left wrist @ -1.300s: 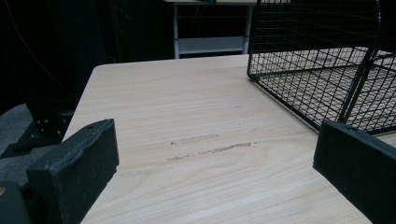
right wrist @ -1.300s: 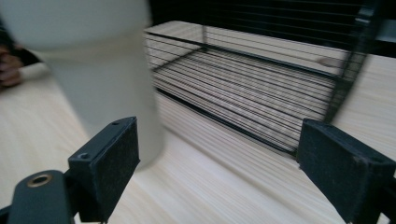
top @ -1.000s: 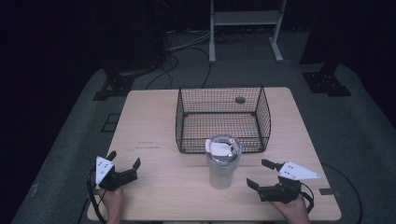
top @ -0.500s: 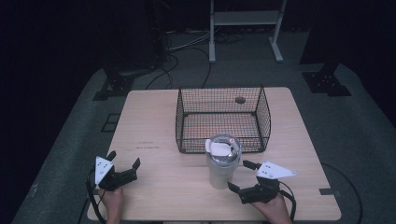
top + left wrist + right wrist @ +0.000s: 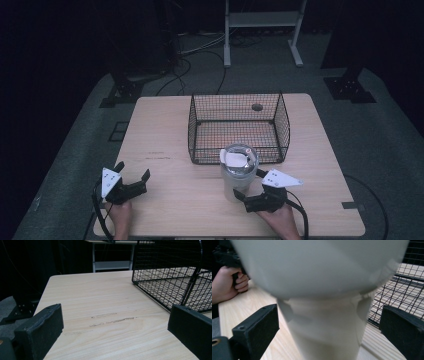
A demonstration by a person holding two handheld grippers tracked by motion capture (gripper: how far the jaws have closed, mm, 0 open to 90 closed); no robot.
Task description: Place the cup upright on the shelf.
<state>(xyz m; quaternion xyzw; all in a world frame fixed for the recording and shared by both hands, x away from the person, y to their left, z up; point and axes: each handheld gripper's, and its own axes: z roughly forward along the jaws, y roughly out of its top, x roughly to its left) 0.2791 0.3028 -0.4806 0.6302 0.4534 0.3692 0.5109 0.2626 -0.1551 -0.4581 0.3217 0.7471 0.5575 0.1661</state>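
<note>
- A light wooden table [image 5: 165, 130] stands in a dark room, seen from above, with grey floor around it.
- A black wire basket [image 5: 238, 127] sits on the table toward the far edge, slightly right of the middle. Its top is open.
- A pale, translucent tumbler [image 5: 239, 172] with a lid stands upright just in front of the basket's near wall, toward the near edge of the table. In the high view its rim overlaps the basket's lower wire, so whether they touch cannot be told.
- The right tool [image 5: 248, 186] lies low near the table's near edge, beside the tumbler. Its jaws are spread wide, one on each side of the tumbler's lower body.
- In the right gripper view the tumbler [image 5: 324, 315] stands close up and blurred between the two black jaws, with a gap on each side.
- The left tool [image 5: 133, 172] rests near the near left corner, well apart from the tumbler. Its jaws are spread wide with nothing between them.
- In the left gripper view, bare table [image 5: 100, 305] lies between the jaws, with the basket's [image 5: 172, 277] corner beyond on the right.
</note>
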